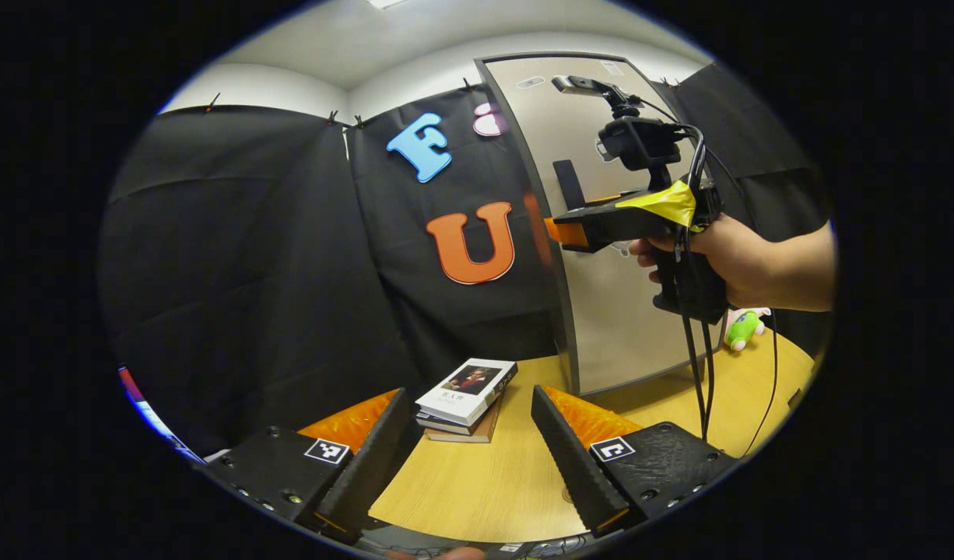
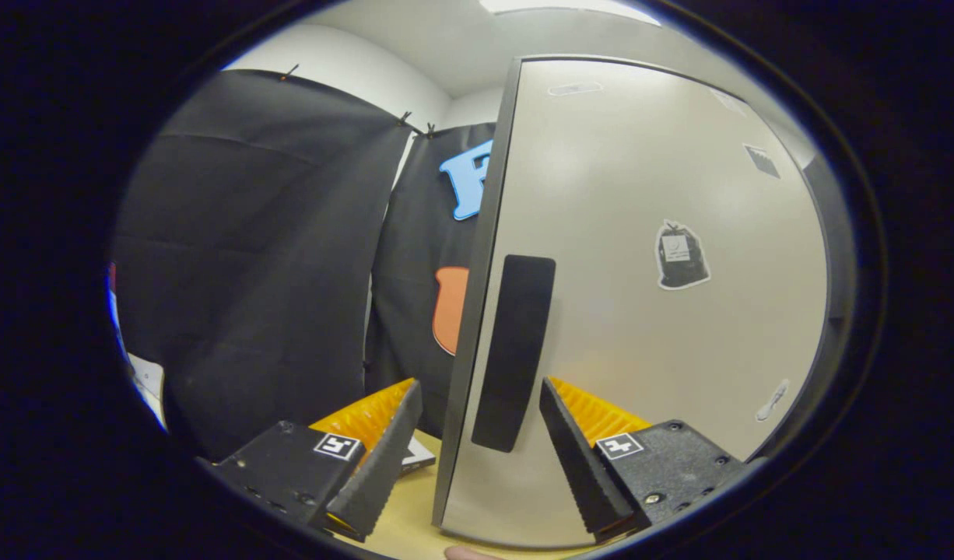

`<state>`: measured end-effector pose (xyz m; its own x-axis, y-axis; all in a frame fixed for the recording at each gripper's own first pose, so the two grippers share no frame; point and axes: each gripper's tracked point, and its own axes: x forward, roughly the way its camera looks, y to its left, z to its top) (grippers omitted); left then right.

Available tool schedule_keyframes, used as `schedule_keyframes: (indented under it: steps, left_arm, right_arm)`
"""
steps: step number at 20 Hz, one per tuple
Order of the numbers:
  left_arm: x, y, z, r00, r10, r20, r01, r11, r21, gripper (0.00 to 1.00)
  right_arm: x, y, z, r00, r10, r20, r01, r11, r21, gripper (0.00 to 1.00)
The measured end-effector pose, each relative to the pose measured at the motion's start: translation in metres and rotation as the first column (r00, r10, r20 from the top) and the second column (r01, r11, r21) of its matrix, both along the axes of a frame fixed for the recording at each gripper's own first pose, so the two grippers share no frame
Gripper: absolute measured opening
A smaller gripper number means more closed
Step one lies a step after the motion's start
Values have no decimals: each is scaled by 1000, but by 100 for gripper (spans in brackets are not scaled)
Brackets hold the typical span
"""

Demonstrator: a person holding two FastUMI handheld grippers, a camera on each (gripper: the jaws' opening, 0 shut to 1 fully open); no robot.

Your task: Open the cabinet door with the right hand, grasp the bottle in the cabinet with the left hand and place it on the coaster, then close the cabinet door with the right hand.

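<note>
In the left gripper view we see the left hand-held gripper [image 1: 469,443] open over the wooden surface [image 1: 485,482], with 2 stacked books [image 1: 467,397] just beyond. Farther off, a hand [image 1: 726,260] holds the right hand-held gripper [image 1: 559,232] at the cabinet door [image 1: 601,327]; in its own view its fingers stand apart around the door's edge by the dark handle [image 2: 514,350]. The shut door hides the bottle. A green toy [image 1: 743,328] is partly hidden.
</note>
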<state>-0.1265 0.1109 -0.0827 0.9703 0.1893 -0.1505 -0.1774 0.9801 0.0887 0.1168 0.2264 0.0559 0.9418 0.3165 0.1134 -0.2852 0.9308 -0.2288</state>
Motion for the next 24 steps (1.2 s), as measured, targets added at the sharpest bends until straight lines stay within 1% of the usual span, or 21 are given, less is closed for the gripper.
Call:
schedule_keyframes:
  steps: [1, 2, 3, 4, 5, 6, 7, 8, 9, 12, 15, 19, 22, 24]
  left_arm:
    - [-2, 1, 2, 1000, 2, 0, -2, 1000, -2, 96]
    - [-1, 4, 1, 1000, 2, 1, -2, 1000, -2, 97]
    - [0, 7, 0, 1000, -1, 0, 1, 1000, -2, 97]
    - [5, 8, -4, 1000, -7, -5, 7, 1000, -4, 96]
    - [7, 8, -7, 1000, -14, -12, 14, 1000, -6, 96]
    - [4, 6, -9, 1000, -16, -18, 16, 1000, -4, 96]
    - [2, 5, -10, 1000, -18, -24, 18, 1000, 2, 96]
    - [-1, 3, -11, 999, -23, -27, 23, 1000, 6, 97]
    - [-2, 1, -10, 999, -31, -26, 32, 999, 8, 97]
    - [-3, -4, -8, 998, -57, -13, 57, 998, 13, 96]
    - [-6, -12, -6, 997, -82, -5, 82, 997, 6, 96]
    - [-10, -21, -5, 994, -113, 9, 113, 994, 9, 96]
    - [-15, -32, -5, 990, -141, 22, 141, 990, 9, 96]
    - [-21, -37, -7, 988, -151, 20, 151, 988, 11, 97]
  right_arm:
    - [3, -1, -2, 1000, -16, -13, 16, 1000, -7, 92]
    - [7, -4, -4, 999, -33, -27, 33, 999, -4, 82]
    - [11, -7, -5, 998, -45, -47, 46, 999, 16, 76]
    - [18, -14, -7, 995, -71, -72, 74, 996, 40, 64]
    - [23, -11, -9, 994, -47, -101, 55, 996, 77, 55]
    - [18, -10, -9, 993, -40, -115, 51, 994, 95, 36]
    - [17, -11, -8, 992, -46, -117, 56, 995, 85, 35]
    - [17, -11, -9, 991, -53, -120, 62, 996, 70, 31]
    - [16, -11, -9, 991, -52, -126, 61, 996, 68, 31]
    - [11, -11, -10, 988, -31, -152, 44, 995, 84, 27]
    - [2, -12, -11, 987, -4, -161, 20, 995, 96, 27]
    - [-29, -10, -14, 986, 17, -167, -1, 996, 93, 28]
    - [-66, -26, -18, 984, 35, -172, -18, 995, 96, 28]
    - [-83, -32, -18, 984, 50, -173, -34, 995, 96, 27]
